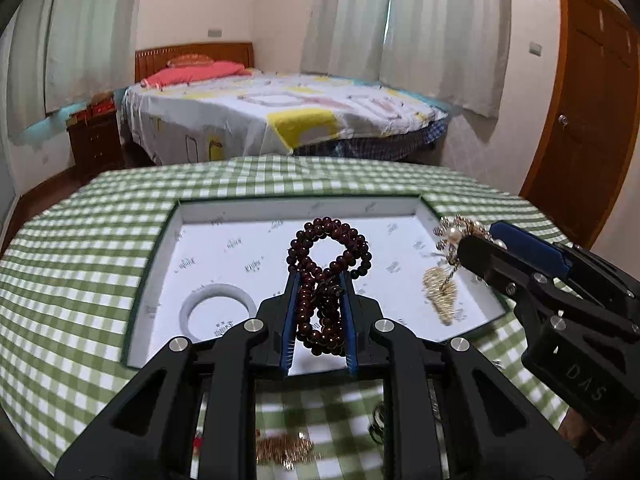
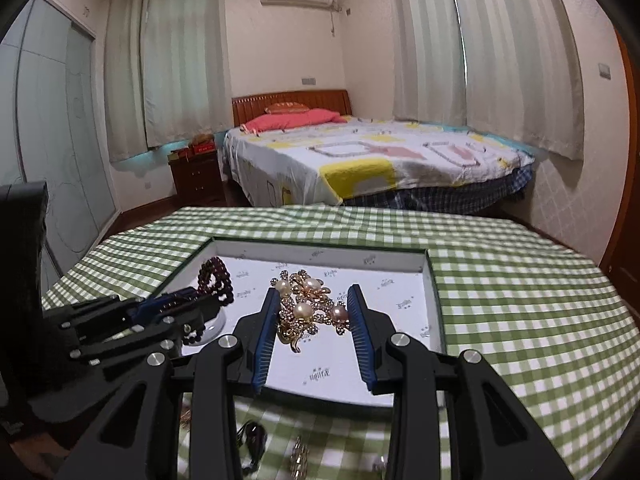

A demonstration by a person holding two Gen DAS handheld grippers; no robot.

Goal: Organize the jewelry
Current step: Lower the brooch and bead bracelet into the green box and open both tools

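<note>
1. Table under a green-and-white checked tablecloth (image 1: 100,208), wrinkled along the far edge.
2. Shallow white-lined tray (image 1: 224,248) lies flat on the cloth; a round recess (image 1: 218,310) sits at its near left.
3. Near edge of the cloth: gold chain pile (image 1: 286,450), dark small item (image 2: 252,438), blurred.

One bead bracelet (image 1: 326,264), one pearl brooch (image 2: 308,306), one tray (image 1: 160,248), two claws.
</note>
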